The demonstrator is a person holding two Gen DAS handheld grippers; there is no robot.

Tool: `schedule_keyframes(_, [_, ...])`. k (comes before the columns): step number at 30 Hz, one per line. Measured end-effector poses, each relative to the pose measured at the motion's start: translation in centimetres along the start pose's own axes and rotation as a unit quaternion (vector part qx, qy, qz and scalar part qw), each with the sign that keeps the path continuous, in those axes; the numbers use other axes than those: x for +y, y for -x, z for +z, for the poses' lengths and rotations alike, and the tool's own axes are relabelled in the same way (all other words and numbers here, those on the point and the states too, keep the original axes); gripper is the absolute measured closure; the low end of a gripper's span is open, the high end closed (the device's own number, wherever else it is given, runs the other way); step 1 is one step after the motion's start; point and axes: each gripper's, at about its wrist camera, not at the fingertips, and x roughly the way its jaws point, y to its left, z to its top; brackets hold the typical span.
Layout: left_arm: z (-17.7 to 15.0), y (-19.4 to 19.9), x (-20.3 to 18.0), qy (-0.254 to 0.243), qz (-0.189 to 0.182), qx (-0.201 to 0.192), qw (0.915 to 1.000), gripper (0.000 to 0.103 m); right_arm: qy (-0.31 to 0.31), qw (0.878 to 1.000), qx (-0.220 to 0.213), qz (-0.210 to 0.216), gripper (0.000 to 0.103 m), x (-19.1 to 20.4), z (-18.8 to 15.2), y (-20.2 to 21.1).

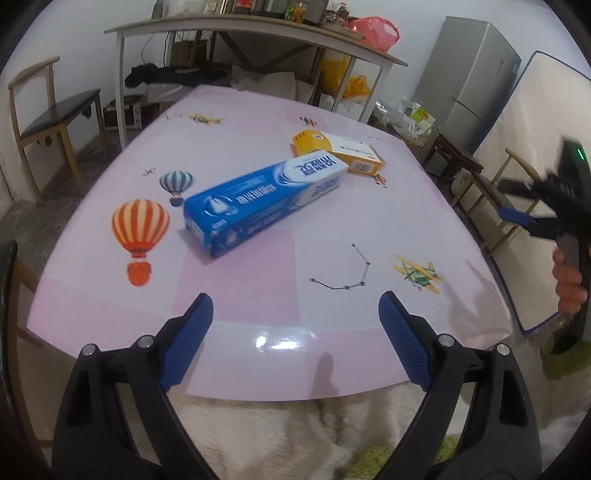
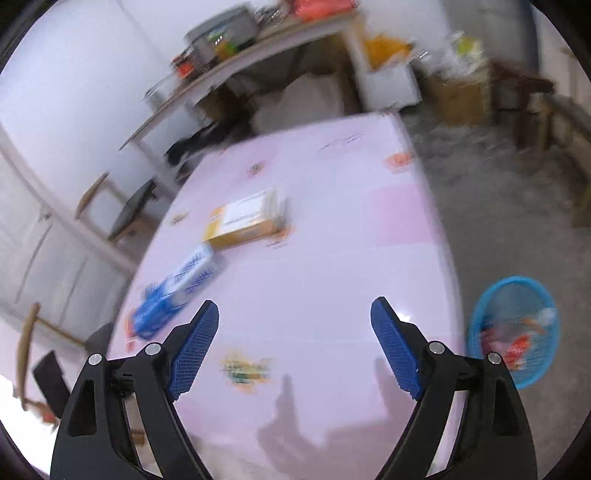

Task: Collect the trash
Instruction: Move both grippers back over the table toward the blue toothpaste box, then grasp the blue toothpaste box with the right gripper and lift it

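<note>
A blue toothpaste box (image 1: 258, 199) lies on the pink table (image 1: 258, 354), its far end resting on a yellow and white box (image 1: 343, 153). Both show blurred in the right wrist view: the blue box (image 2: 177, 291) at the left, the yellow box (image 2: 247, 219) beyond it. My left gripper (image 1: 295, 306) is open and empty, above the table's near edge, short of the blue box. My right gripper (image 2: 294, 314) is open and empty over the table's near part; it also shows at the right edge of the left wrist view (image 1: 517, 218). A blue basket (image 2: 517, 332) with trash stands on the floor, right of the table.
Wooden chairs (image 1: 48, 118) stand to the left of the table and another (image 1: 495, 206) to its right. A cluttered shelf table (image 1: 258, 26) and a grey fridge (image 1: 469, 81) stand behind. A fluffy rug (image 1: 295, 435) lies below the near edge.
</note>
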Motion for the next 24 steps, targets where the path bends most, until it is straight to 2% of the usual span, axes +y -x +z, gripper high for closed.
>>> schedule_keyframes(3, [0.2,0.3,0.8,-0.010,0.008,-0.017,0.9998,0.016,0.008,0.998,0.044,0.039,0.021,3.6,0.7,-3.6])
schedule_keyframes(7, [1.8,0.7,2.8,-0.009,0.011,-0.049,0.9987,0.016,0.010,0.996,0.069,0.059,0.021,7.2,1.3,-7.3])
schedule_keyframes(11, [4.0,-0.3,5.3,0.013,0.010,-0.059,0.9981,0.016,-0.034,0.991,0.095,0.090,0.021,8.7,1.6,-10.5])
schedule_keyframes(16, [6.3,-4.1,8.5,0.078,-0.065,-0.022,0.9946,0.016,-0.099,0.984,0.115,0.092,0.021,8.3,1.4,-13.6])
schedule_keyframes(20, [6.8,-6.6,8.8,0.091,-0.120,0.013,0.9884,0.016,-0.117,0.984,0.116,0.075,0.021,8.2,1.1,-15.0])
schedule_keyframes(22, [6.7,-7.2,8.3,0.085,-0.155,0.028,0.9839,0.017,-0.115,0.984,0.119,0.065,0.021,8.0,1.0,-15.1])
schedule_keyframes(24, [6.3,-7.3,7.6,0.081,-0.214,0.045,0.9725,0.017,-0.109,0.985,0.125,0.051,0.021,7.8,1.0,-15.2])
